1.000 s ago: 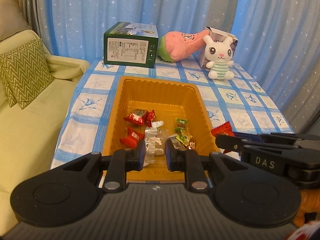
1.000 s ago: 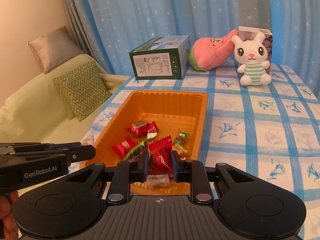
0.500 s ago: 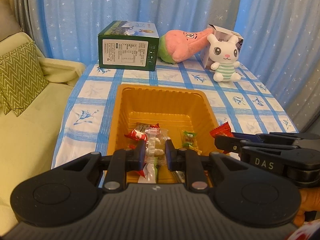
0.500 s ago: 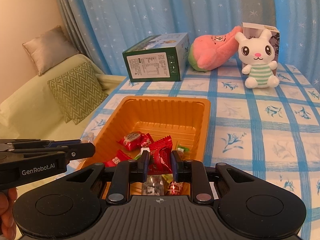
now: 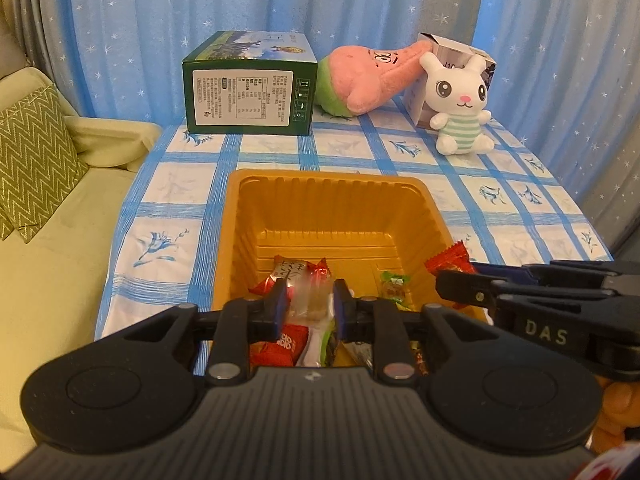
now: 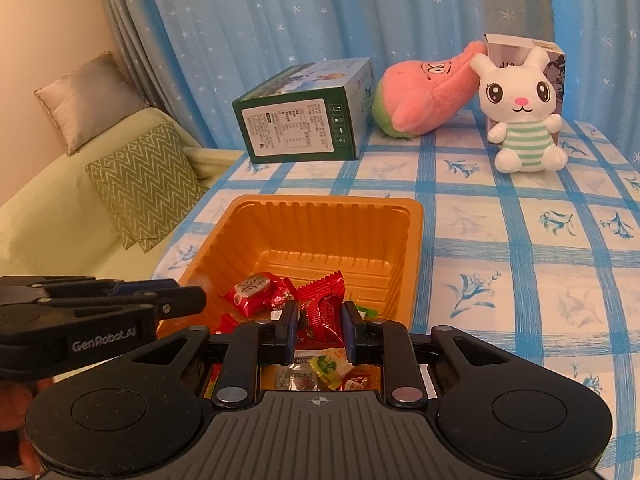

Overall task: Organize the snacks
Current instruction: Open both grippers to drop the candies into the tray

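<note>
Orange ribbed plastic tray (image 5: 328,200) sits on the blue-and-white checked tablecloth (image 6: 520,240), near end holding a loose pile of wrapped snacks; far half of its floor is bare. Left gripper (image 5: 307,304) is pinching a clear-wrapped pale candy (image 5: 308,300) above the tray's near end. Right gripper (image 6: 320,322) is pinching a red foil candy packet (image 6: 322,300), also over the near end, just beside the left one.

Already in the tray: red wrapped candies (image 6: 252,292), a green-wrapped sweet (image 5: 394,282), and mixed small packets (image 6: 316,372) under the right gripper. Exact count can't be told, grippers hide part of the pile.

Progress guess: most snacks are collected, and no loose snacks show on the visible cloth. What's left seems to be setting these two held pieces down, either dropped in the tray or sorted elsewhere; can't tell which.

Background, not involved: green cardboard box (image 5: 248,88), pink-and-green plush toy (image 5: 368,76), white plush rabbit in striped shirt (image 6: 520,120) against a small printed carton (image 6: 516,48), green sofa (image 6: 60,216), blue starry curtain (image 5: 320,0).
</note>
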Motion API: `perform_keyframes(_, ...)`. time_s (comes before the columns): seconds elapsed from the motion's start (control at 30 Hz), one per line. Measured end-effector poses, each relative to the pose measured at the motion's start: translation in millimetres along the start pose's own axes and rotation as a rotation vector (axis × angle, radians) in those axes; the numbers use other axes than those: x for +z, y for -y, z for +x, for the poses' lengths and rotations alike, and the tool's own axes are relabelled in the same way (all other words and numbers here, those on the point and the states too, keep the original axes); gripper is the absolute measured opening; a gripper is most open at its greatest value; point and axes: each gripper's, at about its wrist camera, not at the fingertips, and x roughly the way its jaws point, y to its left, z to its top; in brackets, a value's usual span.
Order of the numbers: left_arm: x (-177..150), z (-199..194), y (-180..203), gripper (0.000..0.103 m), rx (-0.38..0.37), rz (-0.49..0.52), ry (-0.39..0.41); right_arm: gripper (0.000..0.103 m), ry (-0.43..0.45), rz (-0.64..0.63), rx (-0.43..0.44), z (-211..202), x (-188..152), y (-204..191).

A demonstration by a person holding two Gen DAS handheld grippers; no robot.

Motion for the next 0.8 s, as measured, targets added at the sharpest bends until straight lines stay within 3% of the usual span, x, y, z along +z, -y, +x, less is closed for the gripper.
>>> perform_keyframes(0.03, 0, 2, -1, 0.032, 0.002, 0.000, -0.002, 0.023, -0.001, 0.001, 0.000, 1, 0, 0)
perform_keyframes(0.8, -6, -8, -6, 0.033, 0.001, 0.024, 0.001, 0.023, 0.005, 0.030, 0.011, 9, 11, 2)
